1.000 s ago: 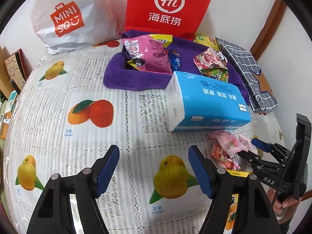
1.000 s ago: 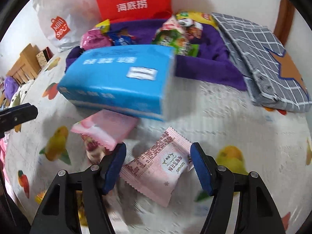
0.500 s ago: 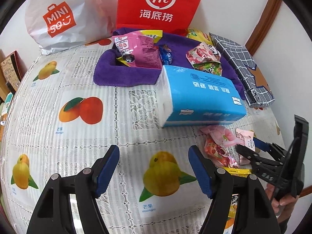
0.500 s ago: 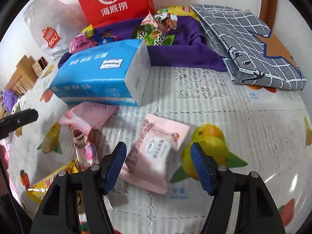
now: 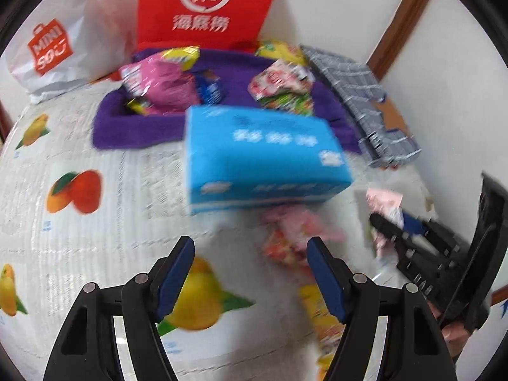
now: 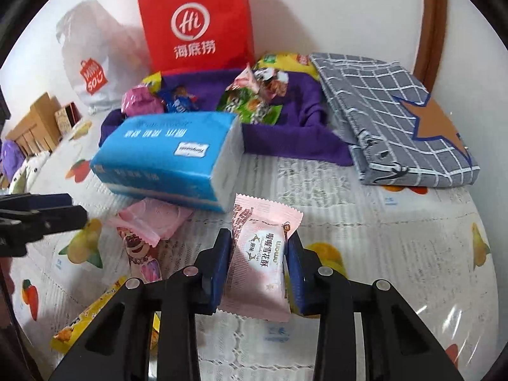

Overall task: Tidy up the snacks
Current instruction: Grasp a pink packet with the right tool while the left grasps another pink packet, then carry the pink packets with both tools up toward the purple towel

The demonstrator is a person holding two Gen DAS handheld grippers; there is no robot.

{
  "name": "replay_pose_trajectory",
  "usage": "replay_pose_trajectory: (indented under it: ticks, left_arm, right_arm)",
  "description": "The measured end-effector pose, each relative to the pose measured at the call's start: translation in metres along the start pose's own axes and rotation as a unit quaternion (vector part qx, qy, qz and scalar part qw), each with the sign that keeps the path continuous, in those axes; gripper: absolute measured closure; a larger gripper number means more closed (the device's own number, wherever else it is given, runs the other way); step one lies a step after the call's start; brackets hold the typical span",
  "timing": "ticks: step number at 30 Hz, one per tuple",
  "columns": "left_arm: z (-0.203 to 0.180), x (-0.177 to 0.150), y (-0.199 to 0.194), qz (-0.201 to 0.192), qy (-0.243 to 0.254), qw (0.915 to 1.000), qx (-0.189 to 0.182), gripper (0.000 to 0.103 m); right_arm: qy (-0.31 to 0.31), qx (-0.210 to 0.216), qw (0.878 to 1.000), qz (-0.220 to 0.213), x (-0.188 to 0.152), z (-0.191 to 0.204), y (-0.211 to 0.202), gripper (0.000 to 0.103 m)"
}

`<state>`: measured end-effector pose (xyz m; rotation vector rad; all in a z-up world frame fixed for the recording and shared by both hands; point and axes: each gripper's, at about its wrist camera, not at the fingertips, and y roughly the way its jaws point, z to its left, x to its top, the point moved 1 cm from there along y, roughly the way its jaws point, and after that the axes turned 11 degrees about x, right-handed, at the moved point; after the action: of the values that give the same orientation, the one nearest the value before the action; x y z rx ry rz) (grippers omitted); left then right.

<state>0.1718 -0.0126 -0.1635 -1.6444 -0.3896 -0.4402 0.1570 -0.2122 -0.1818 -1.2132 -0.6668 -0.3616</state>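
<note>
My right gripper (image 6: 257,254) is shut on a pale pink snack packet (image 6: 258,265), held just above the fruit-print tablecloth (image 6: 397,231); it also shows at the right of the left wrist view (image 5: 385,222). My left gripper (image 5: 250,263) is open and empty over the cloth, short of a pink wrapper (image 5: 301,222). More loose snacks lie left of the right gripper: a pink wrapper (image 6: 152,219), a bear-print packet (image 6: 141,254) and a yellow packet (image 6: 95,317). A purple cloth basket (image 6: 285,139) at the back holds several snacks.
A blue tissue pack (image 6: 171,155) lies in front of the basket. A red paper bag (image 6: 197,22) and a white Miniso bag (image 6: 89,70) stand against the wall. A folded grey checked cloth (image 6: 393,117) lies at the right.
My right gripper has closed on the pale pink packet and lifted it slightly. My left gripper has moved nearer the tissue pack and loose snacks; its view is blurred by motion.
</note>
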Motion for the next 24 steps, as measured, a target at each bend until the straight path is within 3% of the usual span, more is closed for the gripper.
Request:
replay_pose_trajectory:
  ticks: [3, 7, 11, 14, 15, 16, 17, 18, 19, 24]
  left_arm:
    - [-0.016, 0.009, 0.004, 0.001, 0.008, 0.9998, -0.016, 0.032]
    - [-0.038, 0.019, 0.024, 0.025, 0.026, 0.9993, -0.001, 0.032]
    - [-0.058, 0.021, 0.055, 0.070, 0.056, 0.9944, 0.056, 0.032]
    - [-0.065, 0.020, 0.070, 0.087, 0.055, 0.9936, 0.048, 0.034]
    - [-0.069, 0.019, 0.069, 0.073, 0.061, 0.9936, 0.062, 0.040]
    - [-0.071, 0.019, 0.069, 0.067, 0.068, 0.9927, 0.074, 0.053]
    - [-0.074, 0.017, 0.068, 0.064, 0.079, 0.9911, 0.086, 0.055]
    - [-0.075, 0.016, 0.066, 0.062, 0.086, 0.9909, 0.083, 0.058]
    - [-0.074, 0.014, 0.064, 0.062, 0.089, 0.9915, 0.073, 0.069]
    - [-0.050, 0.008, 0.037, 0.039, 0.082, 0.9938, 0.063, 0.072]
  right_arm:
    - [0.009, -0.005, 1.000, -0.006, -0.004, -0.009, -0.010, 0.068]
    - [0.015, -0.009, 1.000, -0.013, -0.011, -0.018, -0.025, 0.068]
    - [0.017, -0.012, 1.000, -0.020, -0.015, -0.025, -0.035, 0.068]
    - [0.022, -0.008, 1.000, -0.020, -0.018, -0.028, -0.037, 0.068]
    - [0.021, -0.006, 1.000, -0.017, -0.019, -0.029, -0.036, 0.068]
    - [0.022, -0.005, 1.000, -0.014, -0.019, -0.029, -0.034, 0.068]
    - [0.022, -0.004, 1.000, -0.012, -0.020, -0.029, -0.033, 0.068]
    - [0.023, -0.002, 1.000, -0.008, -0.020, -0.028, -0.030, 0.068]
    - [0.022, 0.000, 1.000, -0.006, -0.020, -0.026, -0.028, 0.068]
    - [0.012, 0.015, 1.000, -0.005, -0.017, -0.016, -0.017, 0.068]
